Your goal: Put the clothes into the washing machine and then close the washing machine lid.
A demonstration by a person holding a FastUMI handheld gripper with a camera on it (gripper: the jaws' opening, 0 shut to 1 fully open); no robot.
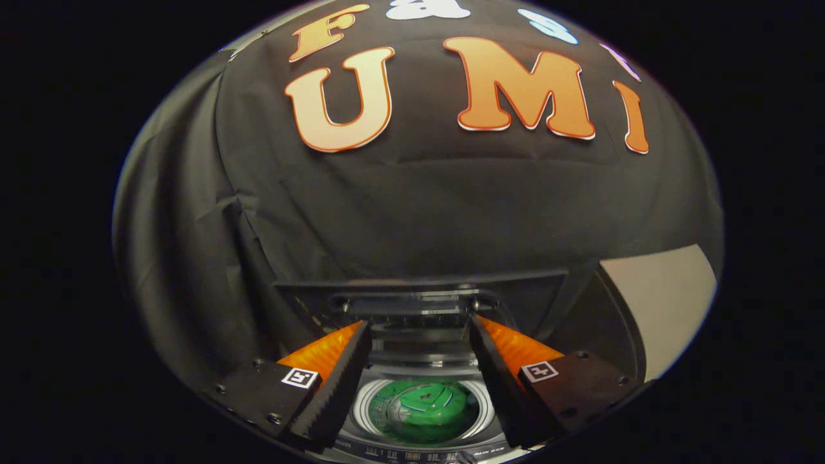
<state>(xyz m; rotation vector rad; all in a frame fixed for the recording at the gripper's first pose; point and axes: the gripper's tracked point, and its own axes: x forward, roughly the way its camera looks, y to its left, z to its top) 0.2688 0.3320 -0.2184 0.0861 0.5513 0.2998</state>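
Observation:
A top-loading washing machine (pixel 419 370) stands below and just ahead of my gripper (pixel 419 325). Its dark lid (pixel 422 296) is raised upright at the back, against the black cloth wall. Down in the round drum opening lies a green garment (pixel 428 409), seen between my two fingers. My gripper is open, its fingers spread wide above the drum with nothing between them. The machine's control strip (pixel 419 455) shows along its near edge.
Black cloth hangs behind and to the left of the machine. A pale wall or floor patch (pixel 664 303) shows to the right, past the edge of the cloth.

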